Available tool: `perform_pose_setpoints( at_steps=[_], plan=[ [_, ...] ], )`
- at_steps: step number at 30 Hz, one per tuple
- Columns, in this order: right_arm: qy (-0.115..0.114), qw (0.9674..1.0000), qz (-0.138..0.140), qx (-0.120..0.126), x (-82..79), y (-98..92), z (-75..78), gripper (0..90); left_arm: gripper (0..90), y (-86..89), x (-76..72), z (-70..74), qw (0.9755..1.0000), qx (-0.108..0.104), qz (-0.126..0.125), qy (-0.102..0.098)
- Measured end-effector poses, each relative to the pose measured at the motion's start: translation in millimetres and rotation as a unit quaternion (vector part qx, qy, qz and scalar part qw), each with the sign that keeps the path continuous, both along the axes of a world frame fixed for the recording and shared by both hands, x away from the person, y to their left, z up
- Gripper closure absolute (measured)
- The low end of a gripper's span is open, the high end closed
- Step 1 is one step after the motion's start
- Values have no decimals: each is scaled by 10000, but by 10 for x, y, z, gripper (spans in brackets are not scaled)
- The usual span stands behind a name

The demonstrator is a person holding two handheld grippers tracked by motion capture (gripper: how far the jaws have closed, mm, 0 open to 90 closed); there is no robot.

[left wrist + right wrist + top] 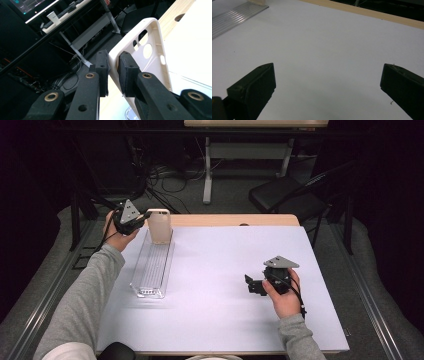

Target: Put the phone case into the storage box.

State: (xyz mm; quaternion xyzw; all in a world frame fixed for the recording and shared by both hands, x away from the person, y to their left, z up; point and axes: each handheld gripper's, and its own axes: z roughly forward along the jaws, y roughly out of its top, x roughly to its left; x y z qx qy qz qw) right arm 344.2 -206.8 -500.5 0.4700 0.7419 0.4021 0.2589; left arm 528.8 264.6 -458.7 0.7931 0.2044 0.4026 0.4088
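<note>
— Black jaws of your left gripper (113, 72) pinch the rim of the case (147, 50). Why so near the edge?

— It keeps the case upright while you hold it over the far end of the rack (152, 265), ready to slot in.

— And your right gripper (256, 285)?

— Its jaws stand wide apart, idle over the white sheet (220, 280).

— Around you?

— Wooden table (225, 220), dark room, a chair (285, 195) and cables (165, 180) behind.

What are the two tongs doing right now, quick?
Left tongs: closed on the rim of the cream phone case, held upright over the clear tray.
Right tongs: open, holding nothing, above the white table cover.
</note>
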Motion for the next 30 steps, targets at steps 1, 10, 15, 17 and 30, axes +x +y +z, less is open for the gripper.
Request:
perform_pose_setpoints(
  at_steps=[1,10,15,17,30],
  plan=[
    [-2,10000,-2,0,1,0,-4,0,793,0,2,1,10000,-5,-12,8],
    [4,10000,16,-4,-1,2,-18,0,792,0,20,-29,9999,136,14,-25],
    [28,10000,7,11,-1,6,-23,0,791,13,26,-30,9998,175,60,-12],
    [16,10000,17,11,1,8,-24,0,791,18,26,-33,9998,198,99,-7],
    [-1,10000,48,-10,4,13,-26,0,784,19,58,-35,9994,170,288,65]
  ],
)
